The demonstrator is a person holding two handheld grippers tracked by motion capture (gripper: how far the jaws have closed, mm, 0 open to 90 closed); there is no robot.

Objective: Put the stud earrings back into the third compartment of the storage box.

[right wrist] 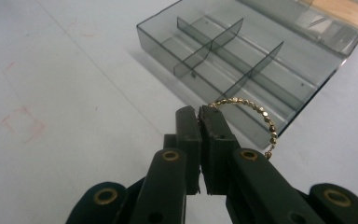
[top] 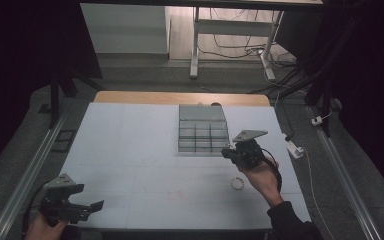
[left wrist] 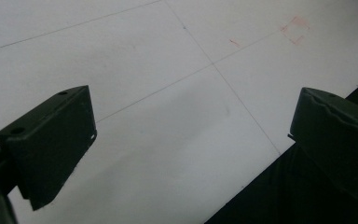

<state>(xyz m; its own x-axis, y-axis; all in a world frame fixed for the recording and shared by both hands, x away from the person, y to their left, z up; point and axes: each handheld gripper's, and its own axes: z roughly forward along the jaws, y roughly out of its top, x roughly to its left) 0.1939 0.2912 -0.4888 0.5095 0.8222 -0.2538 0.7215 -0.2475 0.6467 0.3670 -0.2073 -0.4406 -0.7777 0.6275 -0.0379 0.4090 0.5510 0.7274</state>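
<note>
A white sheet covers the table (top: 145, 150), with a dim floor, cables and a desk frame beyond its far edge. The person's right hand (top: 261, 176) reaches in from the near right, forearm angled up the table, and carries the right gripper (top: 226, 151) just before the near edge of a smoky clear divided box (top: 202, 131). The left hand (top: 42, 227) sits low at the near left corner, and the left gripper (top: 96, 206) points across the sheet toward the right.

From above, a pale ring (top: 237, 183) lies on the sheet beside the right wrist. The right gripper view shows its jaws clenched on a gold beaded bracelet (right wrist: 256, 111), whose loop arcs out to the side in front of the box's compartments (right wrist: 242, 60). The left gripper view has its jaws spread wide over bare sheet at the table's edge, nothing between them.
</note>
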